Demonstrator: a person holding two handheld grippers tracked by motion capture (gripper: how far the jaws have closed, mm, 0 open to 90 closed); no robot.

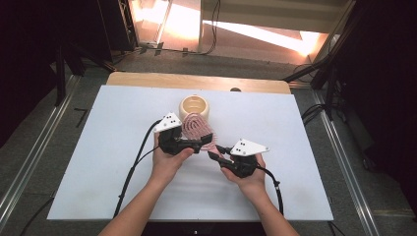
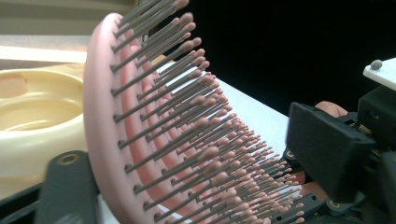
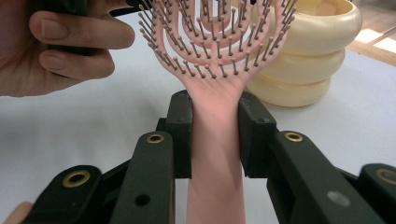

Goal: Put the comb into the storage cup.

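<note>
Gripping the pink handle of a hairbrush (image 3: 215, 140), the right hand-held gripper (image 3: 215, 140) has both black pads pressed flat against the handle's sides, just below where it widens into the brush head. Its own view shows this clamp plainly, with the open pink ribs and grey bristles rising above the jaws and the person's left hand (image 3: 60, 44) curled at the upper left. Behind the brush head in that view stands a cream ribbed cup (image 3: 303, 56), made of stacked rounded rings, on the white worktop (image 3: 93, 126).

From the high view the hairbrush (image 1: 199, 132) lies between the two hands near the middle of the worktop (image 1: 98, 147), its head toward the cream cup (image 1: 195, 107) and just in front of it. The right hand-held gripper (image 1: 216, 153) reaches in from the right, and the left hand-held gripper (image 1: 196, 143) sits at the brush head. The cup's mouth faces up and I cannot tell whether anything is in it.

The left gripper view looks along the bristle side of the brush head (image 2: 154, 130), which curves up between its two jaws. One jaw stands behind the pink back at the lower left, the other off the bristle tips at the right. These jaws are partly open and I cannot tell whether the pads press on the head. The cup's pale hollow (image 2: 37, 112) shows at the left.
</note>
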